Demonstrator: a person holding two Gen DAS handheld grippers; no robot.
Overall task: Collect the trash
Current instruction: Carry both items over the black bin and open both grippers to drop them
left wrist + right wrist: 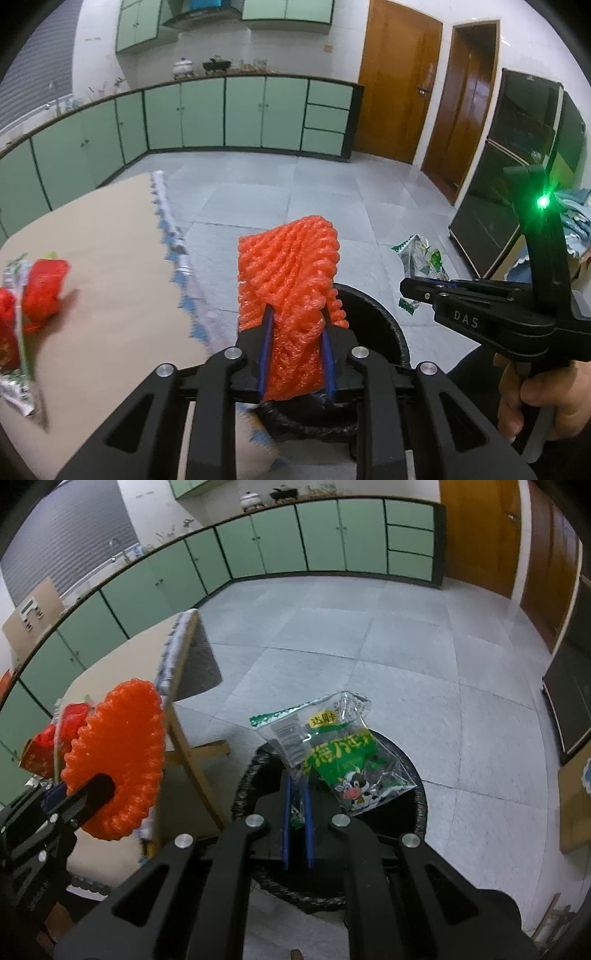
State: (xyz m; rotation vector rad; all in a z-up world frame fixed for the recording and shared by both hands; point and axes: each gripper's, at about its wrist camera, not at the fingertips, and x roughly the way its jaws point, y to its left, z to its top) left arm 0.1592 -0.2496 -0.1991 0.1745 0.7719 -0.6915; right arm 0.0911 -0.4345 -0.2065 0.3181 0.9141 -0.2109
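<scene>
My left gripper [295,314] is shut on an orange foam fruit net [291,273] and holds it over the near rim of a black round trash bin [373,314]. The net also shows in the right wrist view [118,757]. My right gripper [297,786] is shut on a clear and green snack wrapper [332,753] with a cow picture, held above the bin's opening [410,764]. The wrapper shows in the left wrist view [421,262], with the right gripper [406,290] to the right of the net.
A beige table [103,266] stands left of the bin with red wrappers [40,291] and a silver-green wrapper [18,387] on it. Green cabinets [243,110] line the far wall. Wooden doors [395,81] and a dark cabinet [517,166] stand at the right.
</scene>
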